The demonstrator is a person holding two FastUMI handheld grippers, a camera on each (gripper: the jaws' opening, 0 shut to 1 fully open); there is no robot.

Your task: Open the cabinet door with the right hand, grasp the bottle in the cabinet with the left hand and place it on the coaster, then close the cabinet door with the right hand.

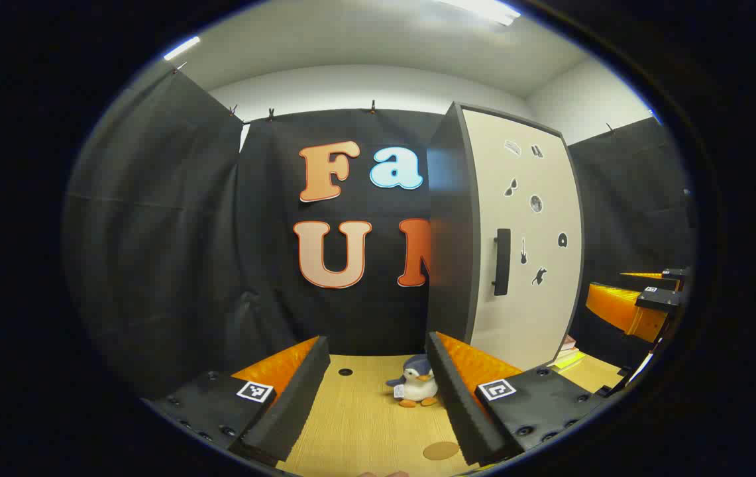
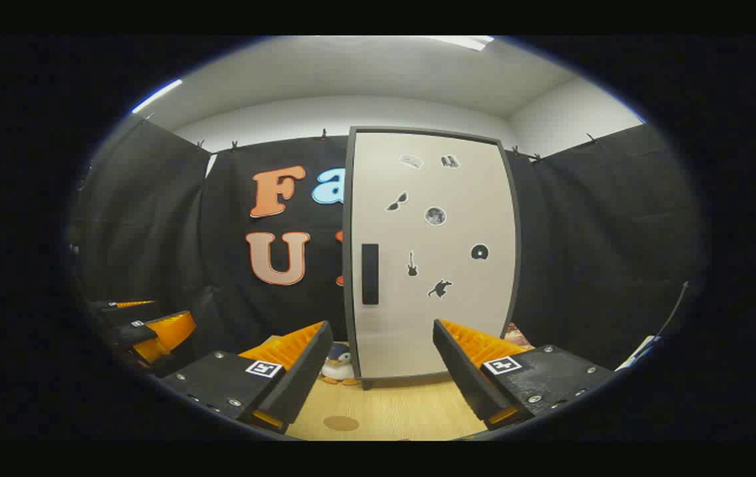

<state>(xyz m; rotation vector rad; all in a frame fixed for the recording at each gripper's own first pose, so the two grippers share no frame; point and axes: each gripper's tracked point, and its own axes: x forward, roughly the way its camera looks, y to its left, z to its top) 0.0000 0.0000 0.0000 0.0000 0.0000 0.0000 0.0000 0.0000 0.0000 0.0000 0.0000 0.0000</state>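
Cabinet door shut, both grippers hanging back, nothing grabbed yet.

The right gripper point(image 2: 378, 371) is spread wide and empty, aimed almost square at the cabinet door point(image 2: 431, 258). The door handle point(image 2: 370, 273) is a vertical bar on the door's left edge, so it sits up and slightly left of the gap between those fingers. I'd guess the next reach goes forward and a touch left, fingers closing across the bar sideways. The left gripper point(image 1: 378, 391) is wide open and empty too, seeing the cabinet point(image 1: 503, 232) off to its right, so the right hand is the better lined up one. The bottle is presumably inside, can't see it. The coaster point(image 1: 440, 450) lies on the table point(image 1: 364, 424) near a toy penguin point(image 1: 415, 387).
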